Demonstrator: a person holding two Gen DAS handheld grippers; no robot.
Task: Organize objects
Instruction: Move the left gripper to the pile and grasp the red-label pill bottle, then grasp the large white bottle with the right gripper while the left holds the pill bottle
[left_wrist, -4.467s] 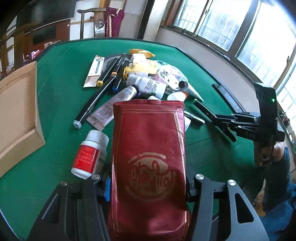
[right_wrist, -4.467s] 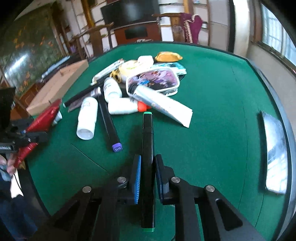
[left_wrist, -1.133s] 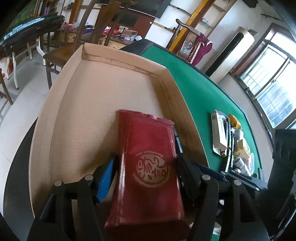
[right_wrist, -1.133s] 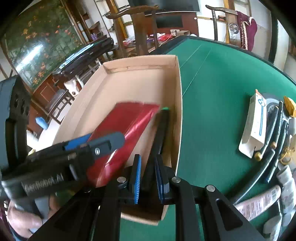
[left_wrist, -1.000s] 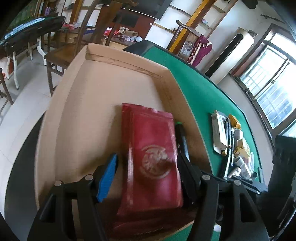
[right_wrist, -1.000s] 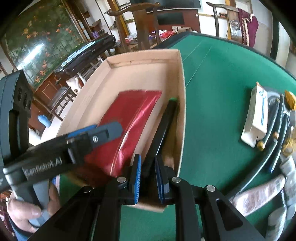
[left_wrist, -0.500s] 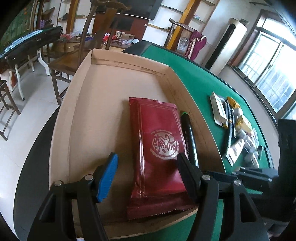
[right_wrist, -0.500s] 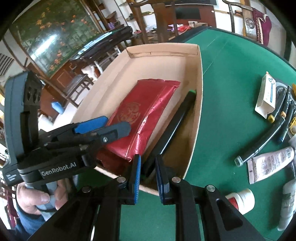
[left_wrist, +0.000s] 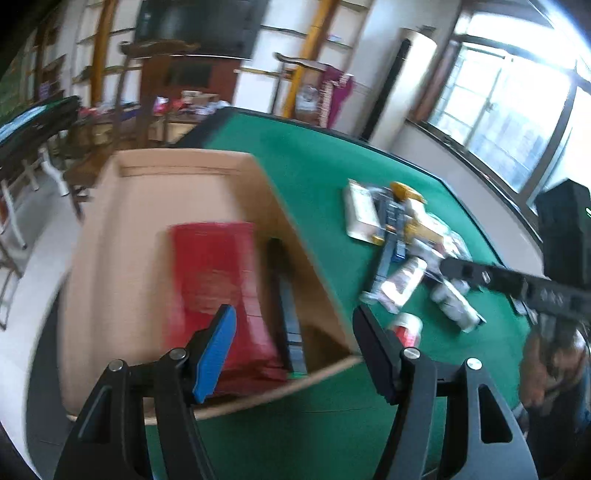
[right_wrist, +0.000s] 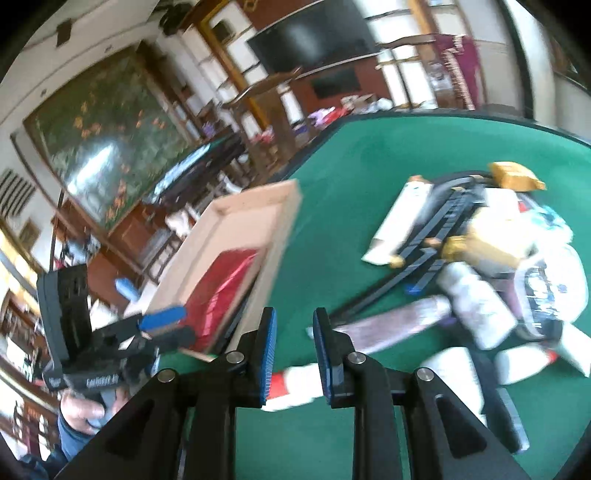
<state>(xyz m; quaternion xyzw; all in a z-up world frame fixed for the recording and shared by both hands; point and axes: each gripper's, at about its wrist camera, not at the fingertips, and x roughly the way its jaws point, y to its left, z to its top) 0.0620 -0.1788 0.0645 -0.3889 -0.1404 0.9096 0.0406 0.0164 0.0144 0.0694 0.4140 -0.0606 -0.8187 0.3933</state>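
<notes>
A red packet (left_wrist: 218, 280) and a black marker (left_wrist: 286, 306) lie side by side in the cardboard box (left_wrist: 129, 240) at the left edge of the green table (left_wrist: 325, 166). My left gripper (left_wrist: 291, 321) hovers open above the box's near end, nothing between its fingers. My right gripper (right_wrist: 295, 314) is over the felt right of the box (right_wrist: 251, 221); its jaws are opening and hold nothing. A white bottle with a red label (right_wrist: 295, 384) lies below them. Each view shows the other gripper: the right gripper (left_wrist: 448, 265) and the left gripper (right_wrist: 177, 326).
A pile of loose items fills the table's right part: black pens (right_wrist: 436, 236), a tube (right_wrist: 391, 325), a white carton (left_wrist: 360, 214), a printed pouch (right_wrist: 546, 295), a gold packet (right_wrist: 513, 175). Chairs and furniture stand beyond the table. A person's hand (right_wrist: 81, 410) holds the left gripper.
The right gripper let go of the marker, which now lies in the box beside the red packet. Both grippers pulled back and rose; the right swung toward the pile.
</notes>
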